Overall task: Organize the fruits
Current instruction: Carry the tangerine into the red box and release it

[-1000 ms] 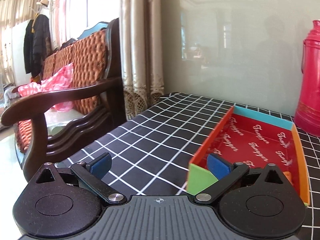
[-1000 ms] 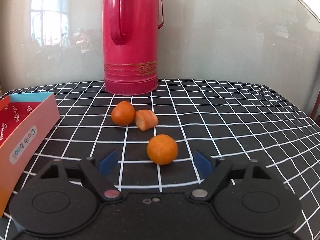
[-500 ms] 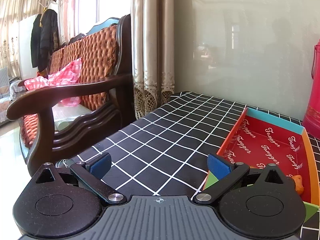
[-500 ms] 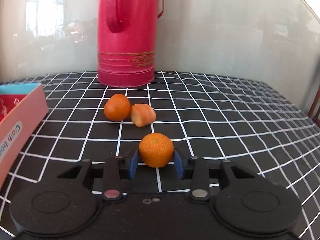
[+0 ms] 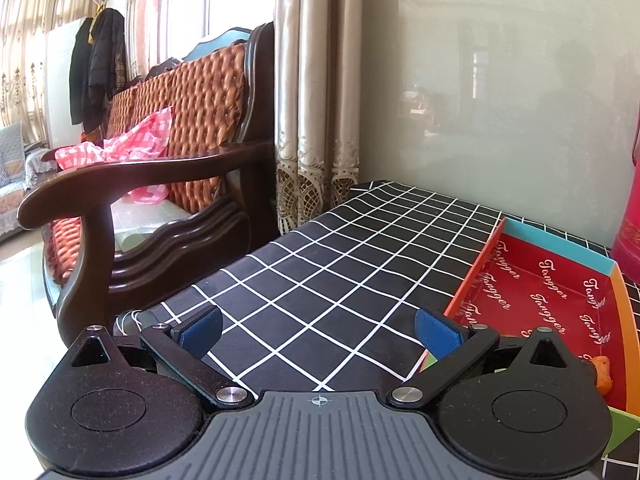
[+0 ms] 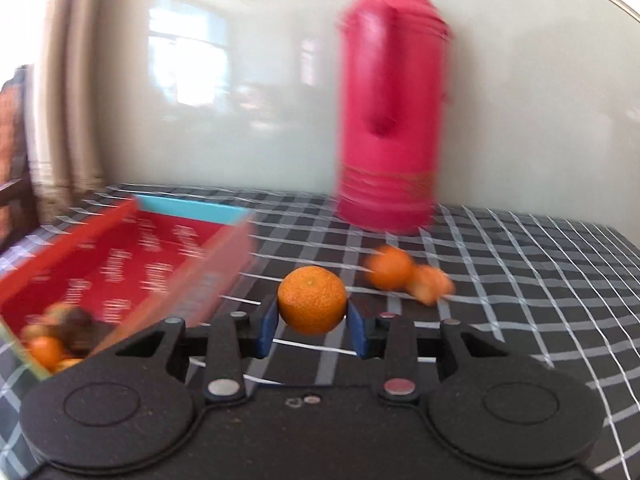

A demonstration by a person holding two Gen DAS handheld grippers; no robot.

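In the right wrist view my right gripper point(image 6: 313, 332) is shut on a round orange tangerine point(image 6: 312, 299), its blue pads pressing both sides, held above the checked cloth. To its left lies the red box point(image 6: 132, 264) with several small fruits point(image 6: 48, 344) in its near corner. Another tangerine point(image 6: 390, 268) and an orange fruit piece point(image 6: 432, 285) lie on the cloth to the right. In the left wrist view my left gripper point(image 5: 318, 332) stands open over the cloth, nothing between its fingers, beside the red box point(image 5: 552, 300), where an orange piece point(image 5: 602, 370) shows.
A tall red thermos point(image 6: 390, 120) stands at the back of the table against the pale wall. A wooden armchair point(image 5: 152, 184) with an orange cushion sits past the table's left edge, next to curtains point(image 5: 316, 92). The black checked cloth point(image 5: 320, 272) covers the table.
My right gripper closed on the nearest tangerine, lifted it and swung left, bringing the red box into view. The left gripper stayed open and the box slid right in its view.
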